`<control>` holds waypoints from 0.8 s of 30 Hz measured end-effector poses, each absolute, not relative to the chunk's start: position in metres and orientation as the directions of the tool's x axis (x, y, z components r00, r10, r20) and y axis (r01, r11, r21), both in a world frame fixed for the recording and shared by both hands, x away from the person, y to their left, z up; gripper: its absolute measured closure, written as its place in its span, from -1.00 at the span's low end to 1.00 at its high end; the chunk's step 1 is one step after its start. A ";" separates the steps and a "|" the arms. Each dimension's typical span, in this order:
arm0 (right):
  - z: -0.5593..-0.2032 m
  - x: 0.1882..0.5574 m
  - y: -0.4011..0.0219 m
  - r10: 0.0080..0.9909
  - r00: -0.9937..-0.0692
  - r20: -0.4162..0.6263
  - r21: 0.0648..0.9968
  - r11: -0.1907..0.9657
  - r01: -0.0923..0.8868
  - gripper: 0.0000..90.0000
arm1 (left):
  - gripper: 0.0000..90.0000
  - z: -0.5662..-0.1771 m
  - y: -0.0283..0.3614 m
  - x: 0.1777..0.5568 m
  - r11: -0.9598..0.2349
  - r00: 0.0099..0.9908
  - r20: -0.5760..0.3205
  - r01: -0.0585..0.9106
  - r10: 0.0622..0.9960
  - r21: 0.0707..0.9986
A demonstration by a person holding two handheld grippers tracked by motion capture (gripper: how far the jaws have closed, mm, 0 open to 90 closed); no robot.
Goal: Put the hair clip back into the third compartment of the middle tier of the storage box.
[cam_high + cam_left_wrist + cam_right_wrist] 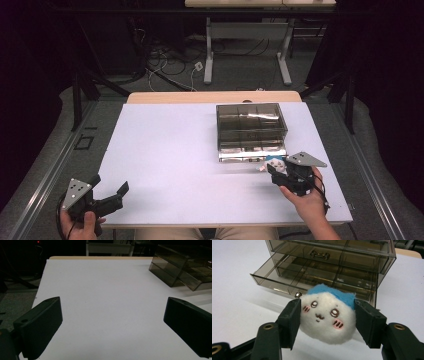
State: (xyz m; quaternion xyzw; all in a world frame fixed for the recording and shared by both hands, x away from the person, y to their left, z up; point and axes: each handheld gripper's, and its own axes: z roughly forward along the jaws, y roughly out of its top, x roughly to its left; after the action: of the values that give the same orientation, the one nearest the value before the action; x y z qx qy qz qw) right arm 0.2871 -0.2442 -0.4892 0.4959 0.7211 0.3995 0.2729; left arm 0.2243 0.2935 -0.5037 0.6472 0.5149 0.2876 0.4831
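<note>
The right hand-held gripper [327,315] clamps a white plush [325,318] between its jaws, just before the box's [332,265] open drawer [287,277]. The left hand-held gripper [112,320] gapes wide over the counter [105,290].

High view: the small white plush toy with blue top [265,163] is too small to identify, partly hidden behind the right gripper [276,172]; the smoky transparent plastic drawer cabinet [185,265] is cropped in the left gripper view

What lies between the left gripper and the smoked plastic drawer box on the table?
Nothing: in the high view, bare white tabletop runs from the left gripper to the drawer box. The left gripper view shows the same empty stretch.
</note>
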 end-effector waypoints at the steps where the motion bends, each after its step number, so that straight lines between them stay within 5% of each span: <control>1: -0.487 0.290 -0.244 0.933 -0.359 0.003 0.848 0.188 0.495 -0.10 | -0.95 -0.504 0.293 0.224 -0.004 0.305 -0.125 0.389 0.944 0.921; 24: -0.459 0.324 -0.244 0.936 -0.352 -0.010 0.856 0.190 0.481 -0.10 | -0.95 -0.504 0.293 0.225 -0.010 0.306 -0.123 0.399 0.944 0.917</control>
State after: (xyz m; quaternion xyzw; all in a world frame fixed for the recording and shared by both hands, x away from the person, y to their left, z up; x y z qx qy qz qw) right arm 0.3239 -0.2440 -0.4588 0.4936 0.7177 0.4015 0.2831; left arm 0.2249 0.2929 -0.5040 0.6512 0.5158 0.2846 0.4784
